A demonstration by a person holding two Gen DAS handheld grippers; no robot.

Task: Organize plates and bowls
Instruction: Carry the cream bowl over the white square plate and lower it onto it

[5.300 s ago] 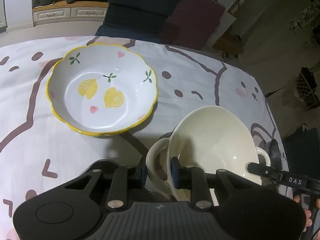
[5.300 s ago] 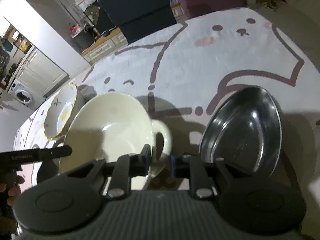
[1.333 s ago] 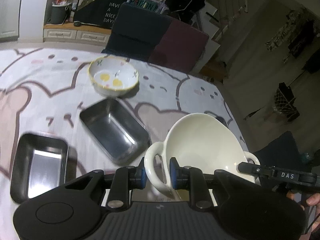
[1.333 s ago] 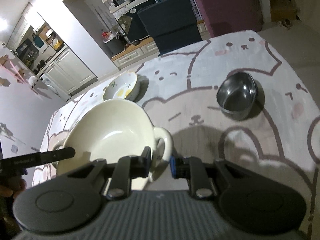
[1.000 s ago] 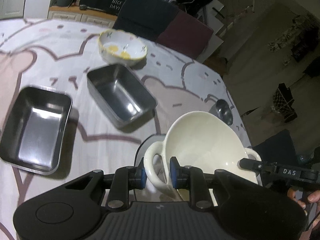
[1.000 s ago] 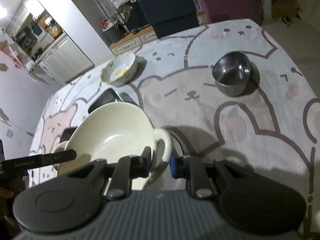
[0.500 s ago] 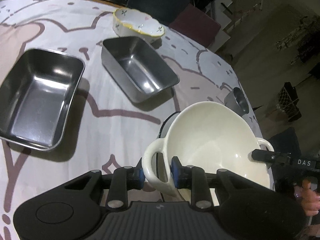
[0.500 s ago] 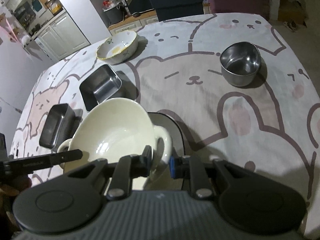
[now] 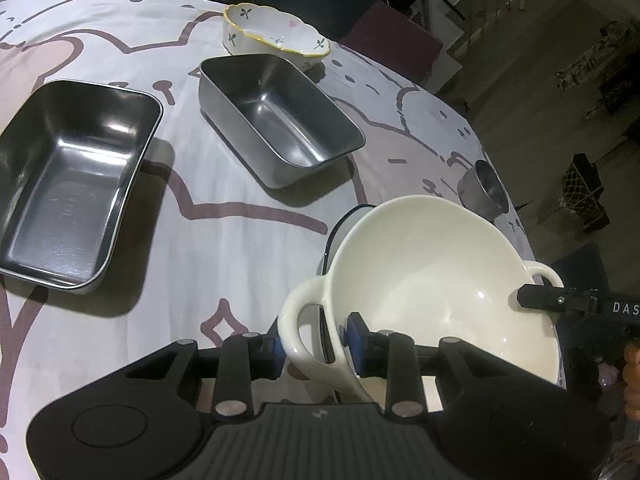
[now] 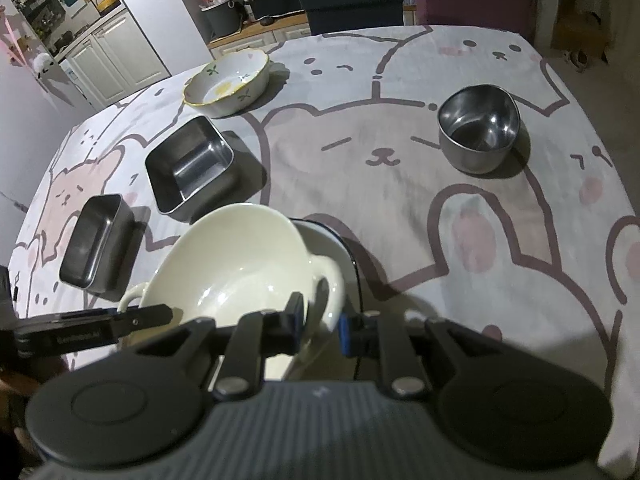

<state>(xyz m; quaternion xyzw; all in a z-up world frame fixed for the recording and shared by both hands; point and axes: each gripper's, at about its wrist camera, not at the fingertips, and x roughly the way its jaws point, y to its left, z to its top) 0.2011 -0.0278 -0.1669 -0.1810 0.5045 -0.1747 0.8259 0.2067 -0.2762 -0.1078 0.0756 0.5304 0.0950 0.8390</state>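
Observation:
A cream two-handled bowl (image 9: pixel 432 280) (image 10: pixel 240 256) hangs tilted just over a dark-rimmed plate (image 9: pixel 340 224) (image 10: pixel 340 244) on the bear-print tablecloth. My left gripper (image 9: pixel 316 344) straddles the bowl's left handle. Its jaws are opening, and the pads stand slightly off the handle, which is still between them. My right gripper (image 10: pixel 320 322) is shut on the opposite handle. The bowl hides most of the plate. Whether the bowl's base touches the plate I cannot tell.
Two rectangular steel trays (image 9: pixel 72 176) (image 9: pixel 280 120) lie to the left, and a lemon-print bowl (image 9: pixel 276 36) (image 10: pixel 228 84) sits beyond them. A round steel bowl (image 10: pixel 478 136) (image 9: pixel 484 192) stands at the right near the table edge. Chairs stand behind the table.
Both hands have brought the cream bowl down over the dark-rimmed plate, and the trays now look closer. The left jaws have widened a little around the handle.

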